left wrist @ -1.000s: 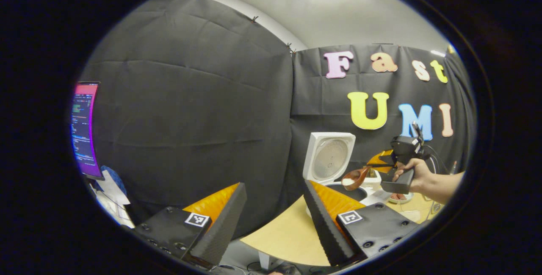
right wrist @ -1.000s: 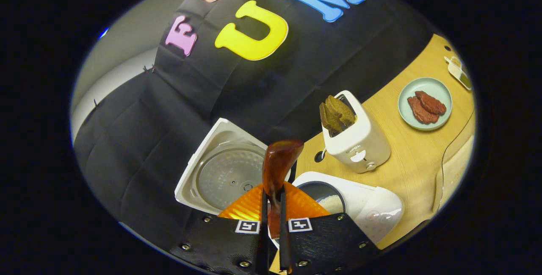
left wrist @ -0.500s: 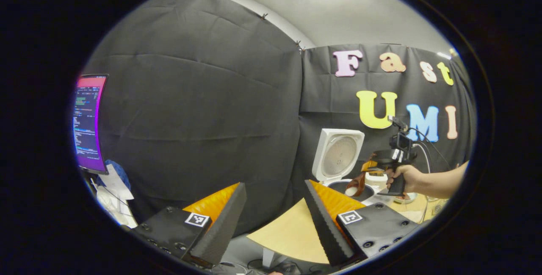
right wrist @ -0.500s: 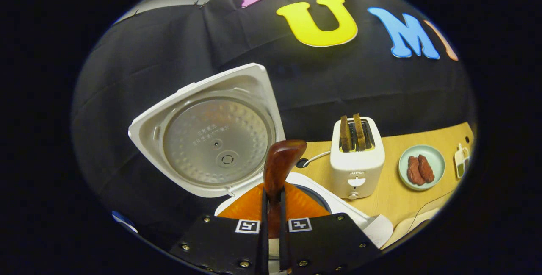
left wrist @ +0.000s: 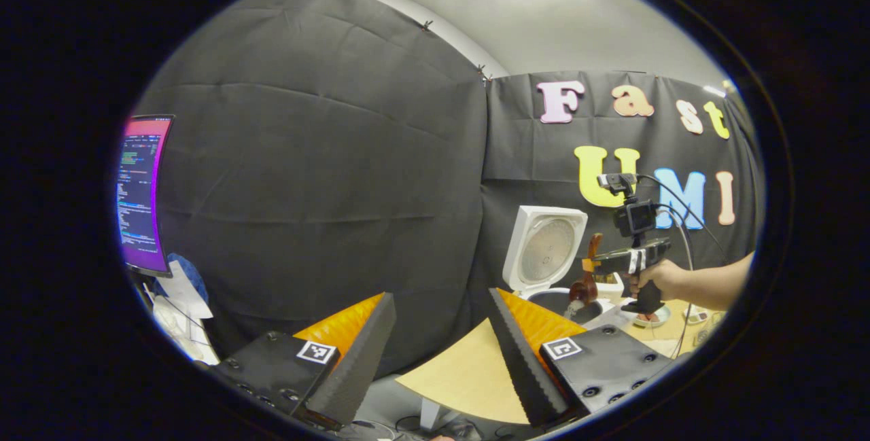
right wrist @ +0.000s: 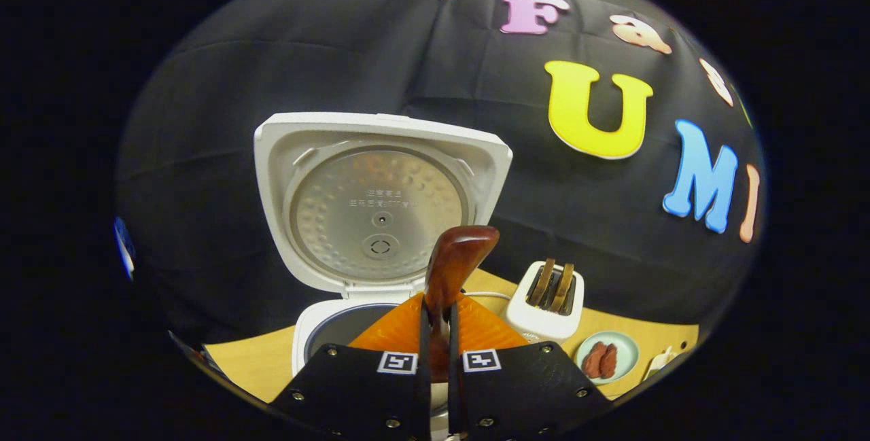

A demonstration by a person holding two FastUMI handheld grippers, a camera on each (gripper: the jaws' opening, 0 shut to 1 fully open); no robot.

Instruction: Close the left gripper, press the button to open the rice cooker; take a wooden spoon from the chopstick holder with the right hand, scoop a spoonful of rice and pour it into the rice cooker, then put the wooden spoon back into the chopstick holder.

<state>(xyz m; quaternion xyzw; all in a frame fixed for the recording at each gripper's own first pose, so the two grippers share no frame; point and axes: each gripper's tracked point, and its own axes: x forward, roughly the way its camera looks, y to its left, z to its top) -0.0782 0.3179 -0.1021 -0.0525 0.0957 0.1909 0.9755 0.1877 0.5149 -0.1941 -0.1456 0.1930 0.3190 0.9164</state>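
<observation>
The right gripper (right wrist: 436,332) clamps both fingers on a wooden spoon (right wrist: 452,266), tipped over the open rice cooker (right wrist: 380,203) on the table (left wrist: 462,380), rice (left wrist: 574,305) spilling from its bowl. A toaster (right wrist: 547,305) and plate (right wrist: 622,353) sit nearby. The left gripper (left wrist: 442,332) hangs back, jaws spread wide, holding nothing.

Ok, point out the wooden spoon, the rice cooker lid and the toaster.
wooden spoon (right wrist: 454,261), right gripper view, on its handle end.
rice cooker lid (right wrist: 380,203), right gripper view, on its inner metal plate.
toaster (right wrist: 540,315), right gripper view, on its white body.
</observation>
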